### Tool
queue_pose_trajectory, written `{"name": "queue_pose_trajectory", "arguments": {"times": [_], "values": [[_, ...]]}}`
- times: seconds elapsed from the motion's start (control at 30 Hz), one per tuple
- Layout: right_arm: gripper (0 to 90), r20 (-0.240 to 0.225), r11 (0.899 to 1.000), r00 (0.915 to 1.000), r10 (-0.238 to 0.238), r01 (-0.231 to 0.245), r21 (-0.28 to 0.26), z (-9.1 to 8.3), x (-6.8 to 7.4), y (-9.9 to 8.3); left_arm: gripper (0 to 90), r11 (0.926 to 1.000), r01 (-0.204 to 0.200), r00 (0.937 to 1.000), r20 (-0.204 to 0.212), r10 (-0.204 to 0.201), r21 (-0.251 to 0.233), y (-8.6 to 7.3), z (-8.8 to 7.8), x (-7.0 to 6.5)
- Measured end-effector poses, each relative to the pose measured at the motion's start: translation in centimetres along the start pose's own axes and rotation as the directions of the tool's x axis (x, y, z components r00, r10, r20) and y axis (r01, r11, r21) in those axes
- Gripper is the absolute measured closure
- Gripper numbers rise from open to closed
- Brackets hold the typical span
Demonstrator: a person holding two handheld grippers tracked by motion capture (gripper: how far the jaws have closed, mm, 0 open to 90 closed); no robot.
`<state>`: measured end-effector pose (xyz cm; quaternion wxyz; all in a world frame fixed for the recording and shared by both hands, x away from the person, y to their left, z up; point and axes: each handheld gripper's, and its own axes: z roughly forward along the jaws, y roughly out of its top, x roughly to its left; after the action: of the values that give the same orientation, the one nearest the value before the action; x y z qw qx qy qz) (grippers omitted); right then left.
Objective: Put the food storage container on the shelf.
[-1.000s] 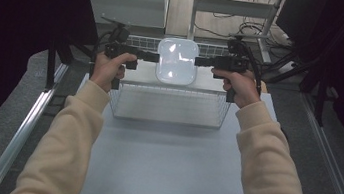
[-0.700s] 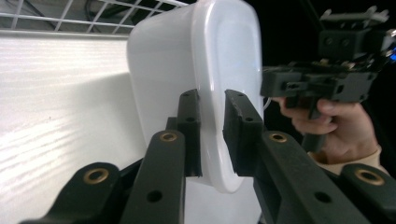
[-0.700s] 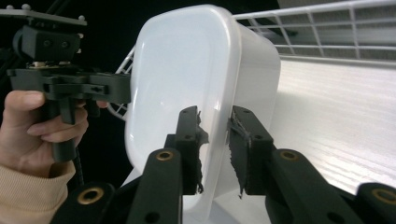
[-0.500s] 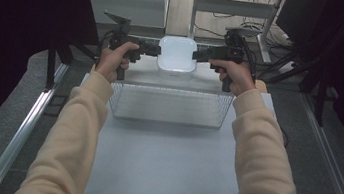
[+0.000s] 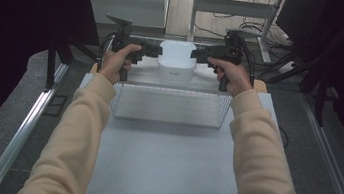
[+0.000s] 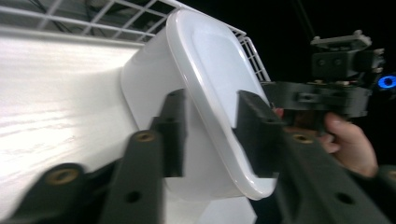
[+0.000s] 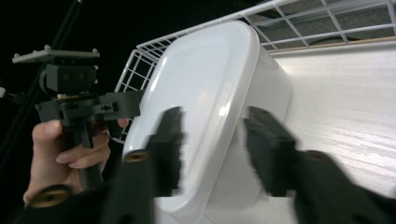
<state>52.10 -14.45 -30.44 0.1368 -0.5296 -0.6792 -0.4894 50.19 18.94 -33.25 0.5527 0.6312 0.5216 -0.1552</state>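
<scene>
**Container set down behind the basket, both grips letting go**

Landmark: the wire basket (image 5: 171,105) on the white counter (image 5: 165,172).

- White lidded plastic container (image 5: 176,62) sits on the counter just behind the basket's far wall, lid on, upright, roughly centred on the basket's width. It is outside the basket, not in it.
- Left gripper (image 5: 152,50) comes in from the container's left side, right gripper (image 5: 201,55) from its right, both level with the lid rim.
- Left gripper view: the fingers (image 6: 173,122) stand either side of the lid rim (image 6: 219,121), with a gap showing at the pads. They have just been opening; the rim is between them but not pinched.
- Right gripper view: same picture. Fingers (image 7: 170,144) are blurred, spread to either side of the rim, just been opening, no pressure on the container (image 7: 210,107) that I can make out.

Judgement on progress: the carry and the set-down look finished, and the release is under way. Left to do: draw both grippers clear sideways without nudging the container. Whether the basket gets used afterwards, I cannot tell.
</scene>
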Motion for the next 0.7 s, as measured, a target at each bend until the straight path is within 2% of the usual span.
{"name": "queue_pose_trajectory", "arguments": {"times": [0.07, 0.13, 0.2, 0.27, 0.37, 0.4, 0.43, 0.5, 0.57, 0.63, 0.7], "values": [[40.0, 0.002, 0.999, 0.9999, -0.013, 0.013, -0.032, -0.2, 0.3, -0.1, 49.1, 0.9996, -0.021, 0.9986, -0.05, 0.02, -0.02, -0.1, -0.3, -0.4], [32.4, 0.012, 0.997, 0.9986, -0.052, 0.052, -0.057, -0.7, 0.8, -0.3, 40.5, 0.9973, -0.059, 0.9934, -0.101, 0.055, -0.044, -0.3, -1.0, -1.1], [27.1, 0.017, 0.993, 0.9953, -0.095, 0.096, -0.071, -1.3, 1.6, -0.6, 37.2, 0.9941, -0.093, 0.9897, -0.115, 0.086, -0.056, -0.6, -1.7, -1.7], [25.4, 0.04, 0.984, 0.9871, -0.155, 0.158, -0.086, -2.1, 2.4, -1.2, 34.4, 0.9888, -0.131, 0.9839, -0.132, 0.12, -0.072, -1.0, -2.5, -2.7], [23.7, 0.06, 0.962, 0.9654, -0.254, 0.259, -0.09, -3.3, 3.5, -2.2, 31.2, 0.978, -0.188, 0.9727, -0.155, 0.172, -0.091, -2.2, -3.7, -3.9], [23.1, 0.074, 0.952, 0.9544, -0.289, 0.295, -0.083, -3.7, 3.7, -2.5, 30.6, 0.9747, -0.203, 0.9695, -0.159, 0.187, -0.094, -2.9, -4.1, -4.3], [22.9, 0.093, 0.937, 0.9384, -0.333, 0.34, -0.082, -4.3, 3.9, -3.1, 29.9, 0.9717, -0.218, 0.9662, -0.16, 0.202, -0.09, -3.4, -4.4, -4.6], [22.5, 0.113, 0.92, 0.9195, -0.376, 0.385, -0.071, -5.0, 4.0, -3.8, 29.2, 0.9673, -0.239, 0.9601, -0.17, 0.222, -0.086, -4.4, -4.9, -4.9], [22.1, 0.127, 0.902, 0.8996, -0.418, 0.427, -0.058, -5.7, 3.7, -4.9, 28.3, 0.9586, -0.277, 0.9462, -0.193, 0.26, -0.067, -5.5, -5.3, -5.1], [21.5, 0.146, 0.888, 0.8832, -0.445, 0.456, -0.05, -6.3, 3.3, -6.0, 27.7, 0.9504, -0.306, 0.9335, -0.214, 0.287, -0.057, -6.6, -5.6, -5.3], [21.3, 0.154, 0.878, 0.8726, -0.464, 0.475, -0.048, -7.0, 2.7, -7.3, 27.2, 0.9418, -0.334, 0.9208, -0.228, 0.317, -0.04, -7.9, -5.8, -5.5]]}}
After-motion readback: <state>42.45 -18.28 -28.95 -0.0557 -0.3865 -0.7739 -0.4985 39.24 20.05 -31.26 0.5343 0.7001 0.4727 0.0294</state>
